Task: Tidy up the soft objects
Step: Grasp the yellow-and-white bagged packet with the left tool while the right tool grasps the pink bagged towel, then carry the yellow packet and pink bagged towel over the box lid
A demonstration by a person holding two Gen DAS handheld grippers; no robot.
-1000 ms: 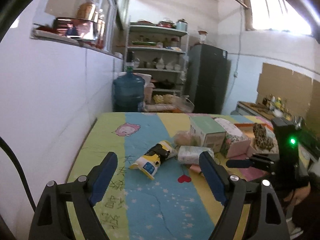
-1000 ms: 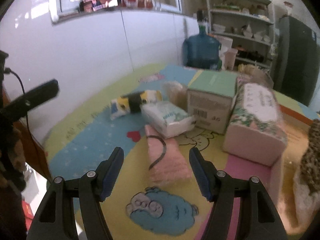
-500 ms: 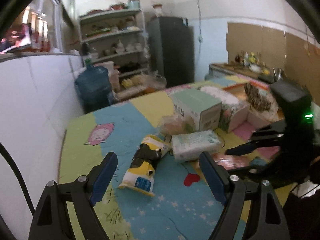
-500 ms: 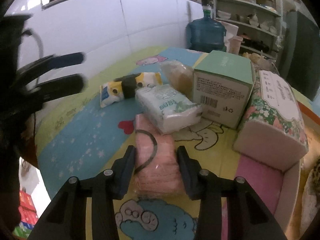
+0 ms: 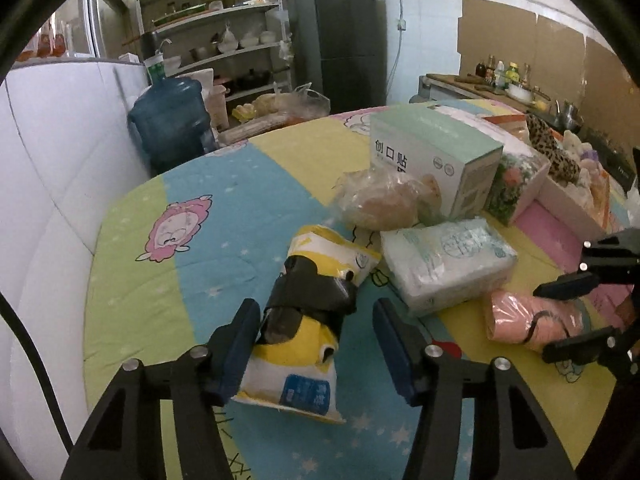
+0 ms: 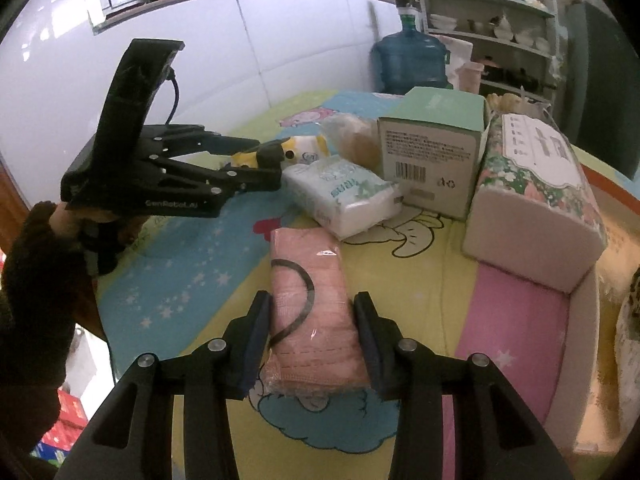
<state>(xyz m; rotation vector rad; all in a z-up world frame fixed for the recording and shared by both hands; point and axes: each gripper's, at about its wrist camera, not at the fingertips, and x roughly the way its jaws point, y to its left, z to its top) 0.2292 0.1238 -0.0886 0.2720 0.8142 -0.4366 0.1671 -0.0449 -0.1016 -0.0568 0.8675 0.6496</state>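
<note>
cartoon-printed cloth in blue, yellow and green covers the counter [image 5: 224, 216], with a blue water jug [image 5: 170, 118], shelves and a dark fridge behind it. from the left wrist view, the left gripper [image 5: 314, 346] points down at a yellow and white packet [image 5: 308, 344] with a black band round its middle; its jaws have just been closing and stand either side of the packet, the left pad touching the packet's edge, the right pad apart from it, so they are not clamped. just beyond lie a white tissue pack [image 5: 446, 266], a clear bag of something tan [image 5: 384, 200] and a mint-topped box [image 5: 434, 160]. at the right edge the right gripper [image 5: 576, 316] straddles a pink pack of masks [image 5: 528, 320]. from the right wrist view, the right gripper [image 6: 314, 338] has its jaws pressed on both long sides of the pink pack of masks [image 6: 312, 312], which lies flat on the yellow part of the cloth, near the white tissue pack [image 6: 344, 196]. a floral tissue pack [image 6: 536, 184] rests on a pink-lined tray [image 6: 580, 308] at the right. the left gripper [image 6: 264, 164] reaches in from the left, a dark sleeve [image 6: 28, 296] behind it.
</note>
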